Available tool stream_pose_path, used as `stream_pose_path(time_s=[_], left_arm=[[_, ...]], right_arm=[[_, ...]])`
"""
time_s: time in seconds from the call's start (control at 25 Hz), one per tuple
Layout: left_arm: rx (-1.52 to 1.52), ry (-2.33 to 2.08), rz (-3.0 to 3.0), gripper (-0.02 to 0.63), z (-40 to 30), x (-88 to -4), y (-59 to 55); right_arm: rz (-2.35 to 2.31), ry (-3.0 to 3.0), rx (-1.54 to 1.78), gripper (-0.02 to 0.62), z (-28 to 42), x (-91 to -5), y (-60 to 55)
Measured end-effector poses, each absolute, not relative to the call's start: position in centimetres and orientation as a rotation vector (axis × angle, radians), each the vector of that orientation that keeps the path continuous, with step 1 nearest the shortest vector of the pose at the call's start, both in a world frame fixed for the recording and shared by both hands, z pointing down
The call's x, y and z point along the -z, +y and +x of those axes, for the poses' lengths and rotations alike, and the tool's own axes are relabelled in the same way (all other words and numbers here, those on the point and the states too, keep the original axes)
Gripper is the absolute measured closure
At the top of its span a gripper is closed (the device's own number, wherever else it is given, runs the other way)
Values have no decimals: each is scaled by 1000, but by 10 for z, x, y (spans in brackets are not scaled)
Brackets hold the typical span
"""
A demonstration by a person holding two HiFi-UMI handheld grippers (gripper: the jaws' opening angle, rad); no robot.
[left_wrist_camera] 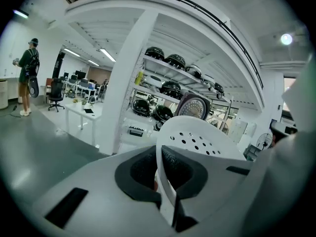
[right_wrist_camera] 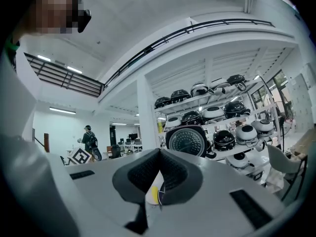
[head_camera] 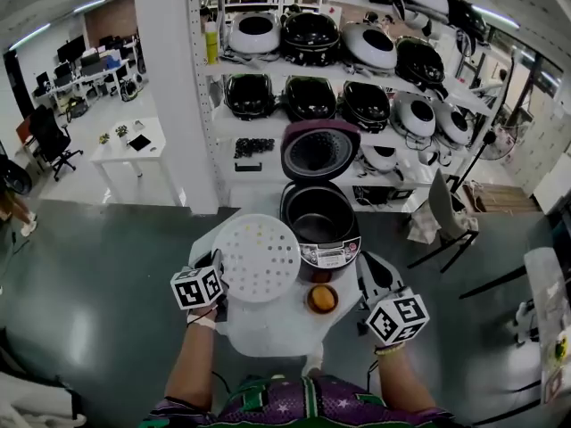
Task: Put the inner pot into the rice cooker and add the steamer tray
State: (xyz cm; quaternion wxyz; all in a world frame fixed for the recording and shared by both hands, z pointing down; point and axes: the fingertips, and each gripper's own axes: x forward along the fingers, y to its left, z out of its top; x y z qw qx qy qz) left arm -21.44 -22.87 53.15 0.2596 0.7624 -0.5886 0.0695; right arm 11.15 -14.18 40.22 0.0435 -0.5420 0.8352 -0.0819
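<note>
My left gripper (head_camera: 219, 283) is shut on the rim of the white perforated steamer tray (head_camera: 259, 258), which it holds in the air, left of the rice cooker (head_camera: 321, 226). The cooker's lid (head_camera: 318, 150) stands open and the dark inner pot (head_camera: 317, 212) sits inside. In the left gripper view the tray (left_wrist_camera: 197, 138) rises edge-on from between the pads of the left gripper (left_wrist_camera: 165, 186). My right gripper (head_camera: 368, 272) hovers right of the cooker's front, shut with nothing in it. In the right gripper view the right gripper (right_wrist_camera: 159, 181) points level toward the open lid (right_wrist_camera: 186, 141).
The cooker stands on a small round white table (head_camera: 268, 333), with a small orange dish (head_camera: 322, 299) in front of it. Shelves (head_camera: 339, 69) with several rice cookers stand behind. A chair (head_camera: 437, 212) is at the right. A person (left_wrist_camera: 27, 75) stands far off.
</note>
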Motion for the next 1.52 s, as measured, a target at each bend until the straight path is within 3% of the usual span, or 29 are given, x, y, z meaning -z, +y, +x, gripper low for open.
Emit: stream_pose_path(time_s=[0.76,1.52], left_arm=[[-197,-1563,2197,570,-94,-473,-332],[-303,-1534,2145,569,-24,-521,-415]], right_arm=[[-1681,2511,219,591,202,-382,-190],[-1786,2452,312,591,286,-420,-226]])
